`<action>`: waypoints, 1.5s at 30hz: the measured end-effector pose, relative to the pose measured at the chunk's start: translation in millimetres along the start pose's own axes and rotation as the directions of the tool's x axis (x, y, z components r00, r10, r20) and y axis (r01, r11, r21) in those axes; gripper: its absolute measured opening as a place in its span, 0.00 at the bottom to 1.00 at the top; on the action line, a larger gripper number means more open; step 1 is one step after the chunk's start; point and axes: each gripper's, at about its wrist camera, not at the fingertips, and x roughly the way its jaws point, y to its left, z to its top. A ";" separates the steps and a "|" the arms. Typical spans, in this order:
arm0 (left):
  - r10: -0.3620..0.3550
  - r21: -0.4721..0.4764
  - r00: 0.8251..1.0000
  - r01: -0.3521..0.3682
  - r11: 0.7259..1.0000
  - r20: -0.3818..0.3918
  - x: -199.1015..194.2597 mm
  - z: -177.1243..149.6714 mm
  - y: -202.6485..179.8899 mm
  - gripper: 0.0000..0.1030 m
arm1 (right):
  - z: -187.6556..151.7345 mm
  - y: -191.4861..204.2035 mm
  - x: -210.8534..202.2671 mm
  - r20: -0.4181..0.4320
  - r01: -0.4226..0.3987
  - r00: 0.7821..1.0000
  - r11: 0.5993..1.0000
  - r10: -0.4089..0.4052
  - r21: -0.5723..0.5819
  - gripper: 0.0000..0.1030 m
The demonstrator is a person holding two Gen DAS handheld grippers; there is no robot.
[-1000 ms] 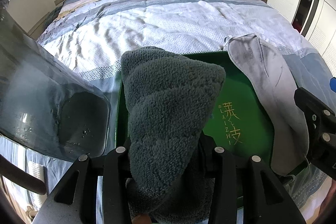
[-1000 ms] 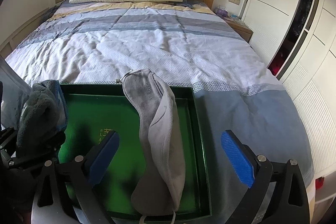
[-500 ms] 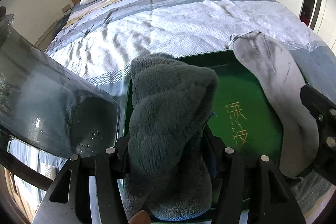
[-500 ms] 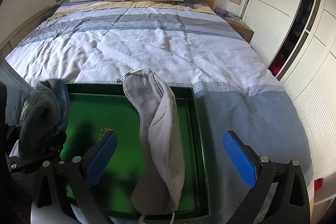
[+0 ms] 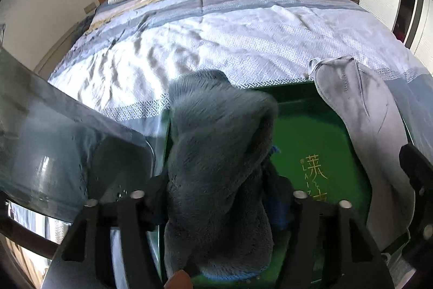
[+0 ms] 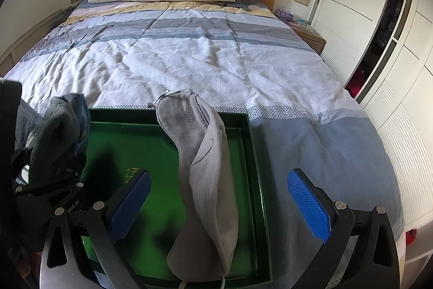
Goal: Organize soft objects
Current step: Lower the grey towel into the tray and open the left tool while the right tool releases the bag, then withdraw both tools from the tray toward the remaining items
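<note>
On the striped bed (image 6: 189,58) sits the green box (image 6: 253,153), grey eye mask (image 6: 205,169) already inside at its right, the left gripper (image 5: 216,194) clamped on a fluffy towel (image 5: 216,153) over its near-left corner, unplaced, right gripper (image 6: 216,199) spread wide.

The left gripper (image 5: 219,197) sits at the near left corner of the green tray (image 6: 254,153), its jaws closed on a fluffy grey-blue towel (image 5: 219,153) that bulges up between them and hides the pads. A fingertip, probably the person's, shows at the bottom edge under the towel. The right gripper (image 6: 219,207) hovers over the near edge of the same tray, jaws spread wide and holding nothing, its blue ribbed pads (image 6: 308,207) standing either side of the tray's right half. From the right wrist view, the left gripper stands at the tray's left rim.
</note>
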 end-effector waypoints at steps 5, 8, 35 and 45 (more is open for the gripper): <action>-0.008 -0.010 1.000 0.009 1.000 0.009 -2.5 0.1 1.3 0.84 | 0.1 -2.1 -2.2 0.004 0.003 1.000 1.000 -0.003 0.003 1.00; -0.009 -0.010 1.000 0.009 1.000 0.015 -4.4 0.7 1.2 0.84 | 0.6 -3.4 -3.2 0.006 0.011 1.000 1.000 -0.011 0.006 1.00; -0.193 -0.050 0.976 0.199 0.979 0.101 -78.0 -27.9 -3.5 0.83 | -6.0 -15.6 -59.6 0.056 0.116 0.991 0.992 -0.118 0.048 1.00; -0.261 -0.020 0.954 0.267 0.964 0.149 -147.6 -52.4 19.3 0.92 | -27.1 -8.4 -125.4 0.091 0.104 0.990 0.993 -0.108 0.052 1.00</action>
